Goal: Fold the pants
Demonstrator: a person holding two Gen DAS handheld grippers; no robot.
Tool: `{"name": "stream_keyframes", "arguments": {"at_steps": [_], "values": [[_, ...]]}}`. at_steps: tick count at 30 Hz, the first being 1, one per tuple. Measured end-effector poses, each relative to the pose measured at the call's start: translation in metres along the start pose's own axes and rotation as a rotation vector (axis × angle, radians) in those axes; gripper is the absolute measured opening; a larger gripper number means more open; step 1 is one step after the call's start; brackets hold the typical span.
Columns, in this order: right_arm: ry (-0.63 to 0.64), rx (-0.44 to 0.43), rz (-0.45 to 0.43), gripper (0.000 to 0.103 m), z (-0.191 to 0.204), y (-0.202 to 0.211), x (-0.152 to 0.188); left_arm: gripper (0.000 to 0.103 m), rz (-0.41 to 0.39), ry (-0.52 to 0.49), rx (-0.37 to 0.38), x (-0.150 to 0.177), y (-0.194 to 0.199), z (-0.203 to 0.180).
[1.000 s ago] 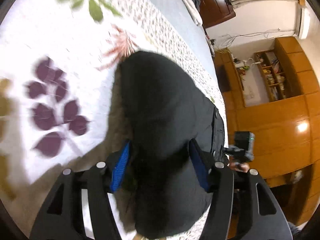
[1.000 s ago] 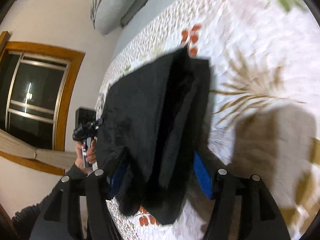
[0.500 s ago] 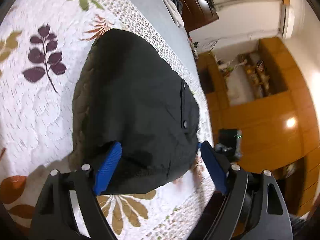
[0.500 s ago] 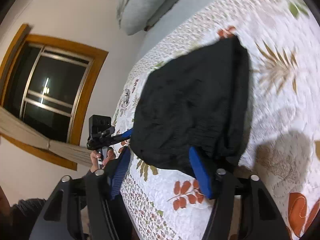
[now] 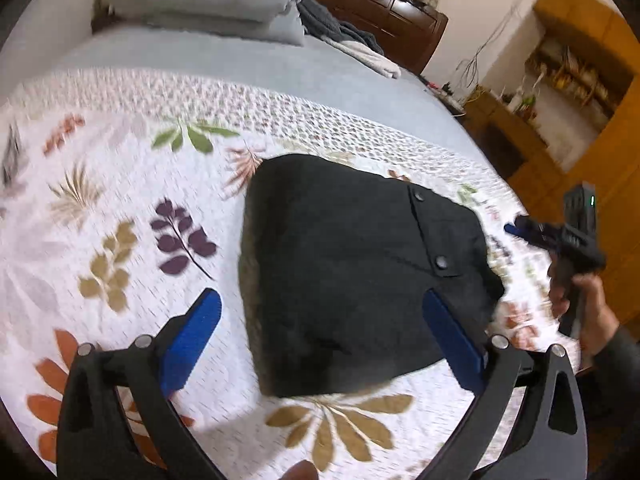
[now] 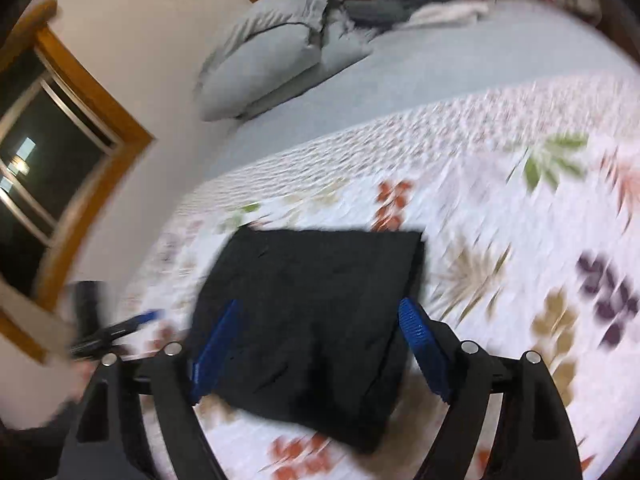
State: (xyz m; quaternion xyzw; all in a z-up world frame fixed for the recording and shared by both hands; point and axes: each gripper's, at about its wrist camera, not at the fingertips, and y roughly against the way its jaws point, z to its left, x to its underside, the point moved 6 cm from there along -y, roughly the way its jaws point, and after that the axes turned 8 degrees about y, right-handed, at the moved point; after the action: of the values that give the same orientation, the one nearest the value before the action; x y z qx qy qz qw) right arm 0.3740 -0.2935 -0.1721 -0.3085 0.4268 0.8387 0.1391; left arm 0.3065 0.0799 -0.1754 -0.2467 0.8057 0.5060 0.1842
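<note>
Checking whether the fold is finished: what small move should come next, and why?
Probably draw both tools clear. The black pants lie as a compact folded bundle on the quilt, and the left tool and right tool, jaws just opened, grip nothing.

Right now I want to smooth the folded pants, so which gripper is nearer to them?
Hard to tell. Both hover open above the pants, left gripper at one side, right gripper opposite.
</note>
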Motion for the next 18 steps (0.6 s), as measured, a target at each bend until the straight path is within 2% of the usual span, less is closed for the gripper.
{"name": "stream_keyframes", "arguments": {"at_steps": [2,5,8,14,16,18], "values": [[0.020,0.065,0.018,0.082,-0.001,-0.020,-0.007,0.100,-0.022,-0.023,-0.028,-0.001,-0.004,-0.004],[0.017,0.099,0.041,0.082,0.000,-0.040,-0.007,0.100,-0.090,-0.050,-0.075,-0.007,-0.003,-0.009],[-0.001,0.123,0.022,0.083,0.004,-0.038,-0.001,0.100,-0.149,-0.060,-0.107,-0.010,0.006,-0.016],[0.004,0.172,-0.003,0.095,0.041,0.005,0.034,0.100,-0.208,-0.130,-0.272,-0.001,0.053,-0.044],[-0.007,0.162,-0.018,0.097,0.062,0.030,0.053,0.100,-0.242,-0.150,-0.303,0.012,0.079,-0.058],[-0.009,0.153,-0.022,0.097,0.083,0.054,0.071,0.100,-0.249,-0.145,-0.275,0.027,0.102,-0.071]]}}
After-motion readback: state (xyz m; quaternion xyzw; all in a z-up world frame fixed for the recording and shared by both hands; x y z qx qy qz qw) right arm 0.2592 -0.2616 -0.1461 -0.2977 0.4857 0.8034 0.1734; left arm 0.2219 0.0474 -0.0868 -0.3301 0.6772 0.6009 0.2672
